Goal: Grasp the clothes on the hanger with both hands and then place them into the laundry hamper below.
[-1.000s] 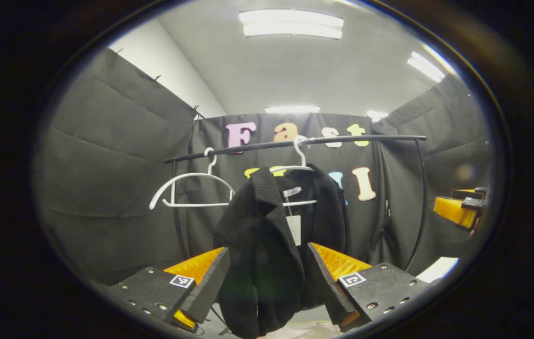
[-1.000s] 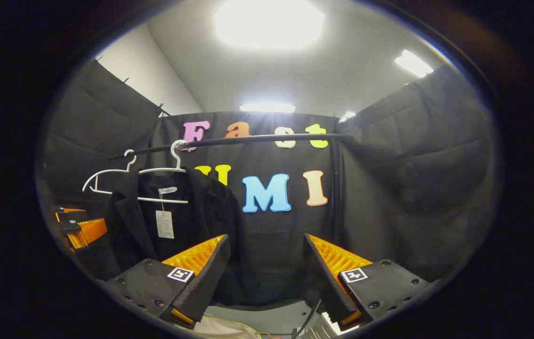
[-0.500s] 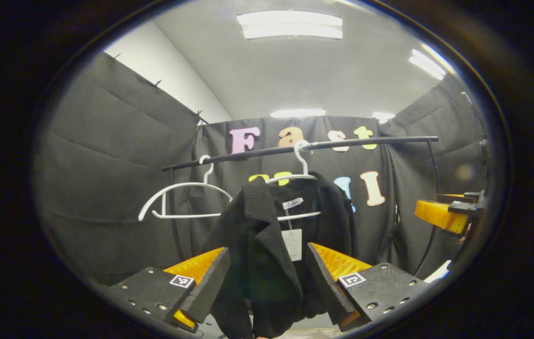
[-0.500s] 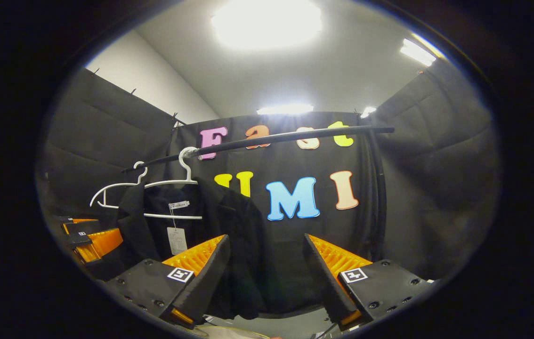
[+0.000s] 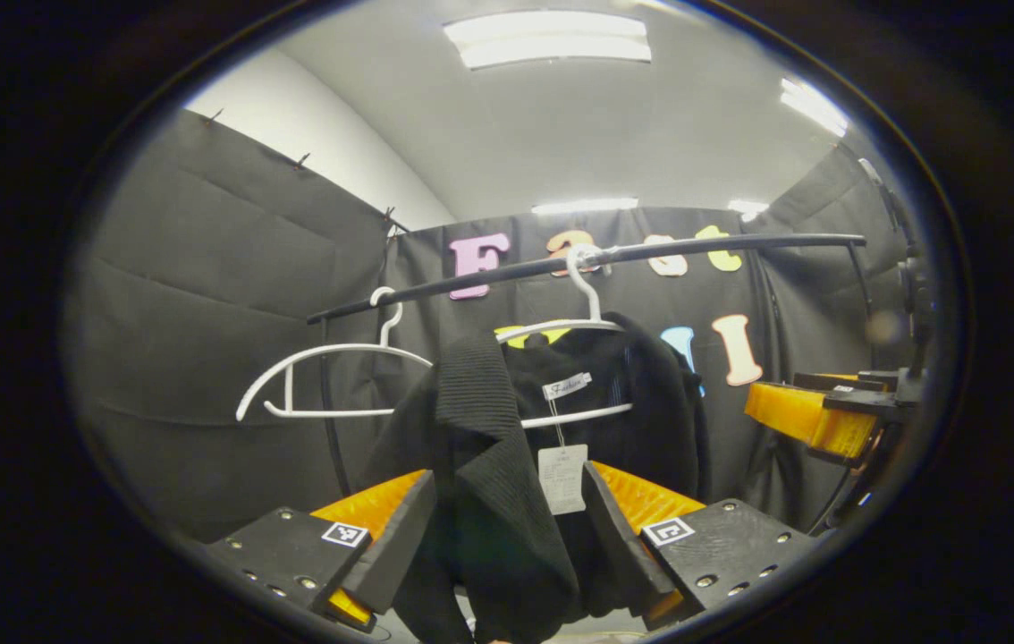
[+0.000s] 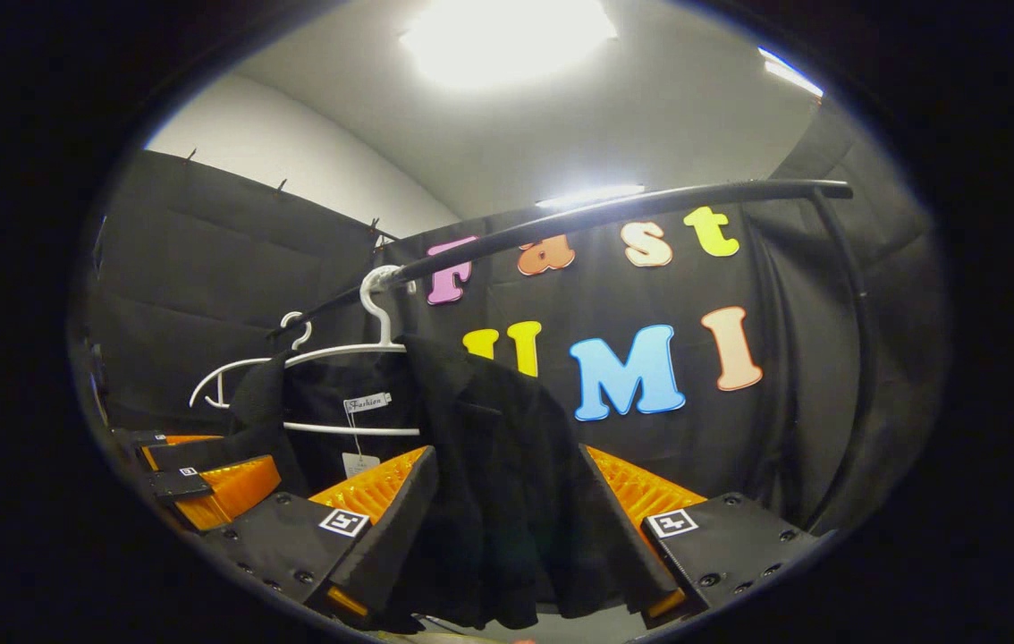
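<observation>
A black jacket (image 5: 507, 465) with a paper tag hangs on a white hanger (image 5: 580, 324) from a black rail (image 5: 695, 248). In the left gripper view, my left gripper (image 5: 507, 541) is open, and the jacket's left front panel hangs between its fingers. My right gripper (image 5: 815, 416) shows at the right edge of that view. In the right gripper view, my right gripper (image 6: 507, 528) is open around the jacket's (image 6: 498, 483) right shoulder and sleeve. My left gripper (image 6: 212, 483) is low at the left, beside the jacket.
An empty white hanger (image 5: 328, 380) hangs on the rail left of the jacket and appears behind it in the right gripper view (image 6: 234, 380). The rail (image 6: 614, 210) bends down into an upright post (image 6: 860, 340) at the right. Black cloth walls close in on three sides.
Both grippers have moved closer to the jacket. The right gripper swung left, so the jacket's right side now hangs between its fingers. Both stay open.
</observation>
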A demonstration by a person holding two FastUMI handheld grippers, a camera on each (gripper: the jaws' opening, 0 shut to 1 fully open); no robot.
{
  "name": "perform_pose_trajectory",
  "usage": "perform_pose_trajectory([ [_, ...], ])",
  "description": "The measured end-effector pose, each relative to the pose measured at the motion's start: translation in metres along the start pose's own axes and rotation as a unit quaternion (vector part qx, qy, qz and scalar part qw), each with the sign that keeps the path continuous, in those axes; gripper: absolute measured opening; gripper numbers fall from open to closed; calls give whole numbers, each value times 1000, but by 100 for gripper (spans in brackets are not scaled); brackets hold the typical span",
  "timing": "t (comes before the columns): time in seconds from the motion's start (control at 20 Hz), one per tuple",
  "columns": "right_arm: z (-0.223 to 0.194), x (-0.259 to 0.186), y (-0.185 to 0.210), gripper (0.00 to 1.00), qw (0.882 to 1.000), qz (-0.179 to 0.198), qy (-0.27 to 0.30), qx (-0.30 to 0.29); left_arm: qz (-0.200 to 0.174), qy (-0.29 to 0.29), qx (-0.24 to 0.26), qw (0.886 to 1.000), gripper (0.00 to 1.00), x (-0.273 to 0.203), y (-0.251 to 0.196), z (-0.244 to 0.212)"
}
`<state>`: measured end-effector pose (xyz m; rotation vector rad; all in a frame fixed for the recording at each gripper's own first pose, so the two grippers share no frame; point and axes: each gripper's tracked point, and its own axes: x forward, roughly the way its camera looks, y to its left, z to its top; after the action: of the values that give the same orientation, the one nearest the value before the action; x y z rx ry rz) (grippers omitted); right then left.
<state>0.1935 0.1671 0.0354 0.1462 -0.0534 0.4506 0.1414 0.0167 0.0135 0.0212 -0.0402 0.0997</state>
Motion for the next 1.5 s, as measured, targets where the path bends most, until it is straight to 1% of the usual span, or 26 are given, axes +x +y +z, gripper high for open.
perform_pose_trajectory([
  [0.2,-14,32,15,96,999,35,12,14,21,6,8,1000,94,15,3,-7],
  [0.45,-29,64,28,97,997,63,22,25,35,16,8,999,94,33,2,-18],
  [0.8,-57,94,38,97,996,76,46,21,63,19,27,997,94,50,7,-31],
  [1.1,-74,110,39,96,996,68,60,24,89,32,42,995,94,59,13,-43],
  [1.15,-77,113,39,88,996,68,61,24,100,33,49,993,83,59,16,-45],
  [1.2,-78,115,38,87,996,63,62,23,103,34,54,993,72,60,16,-45],
  [1.25,-79,117,39,76,996,62,64,24,105,35,57,992,72,60,14,-47],
  [1.3,-79,117,40,76,996,63,66,25,101,34,58,993,69,62,11,-47],
  [1.35,-81,119,42,70,995,65,67,26,96,34,57,993,73,64,8,-47],
  [1.4,-80,121,40,70,996,59,68,24,90,33,58,994,73,63,4,-45],
  [1.45,-79,122,36,53,996,50,68,21,100,32,62,993,57,63,11,-44],
  [1.5,-80,122,33,36,996,44,69,18,98,34,63,993,41,63,8,-45],
])
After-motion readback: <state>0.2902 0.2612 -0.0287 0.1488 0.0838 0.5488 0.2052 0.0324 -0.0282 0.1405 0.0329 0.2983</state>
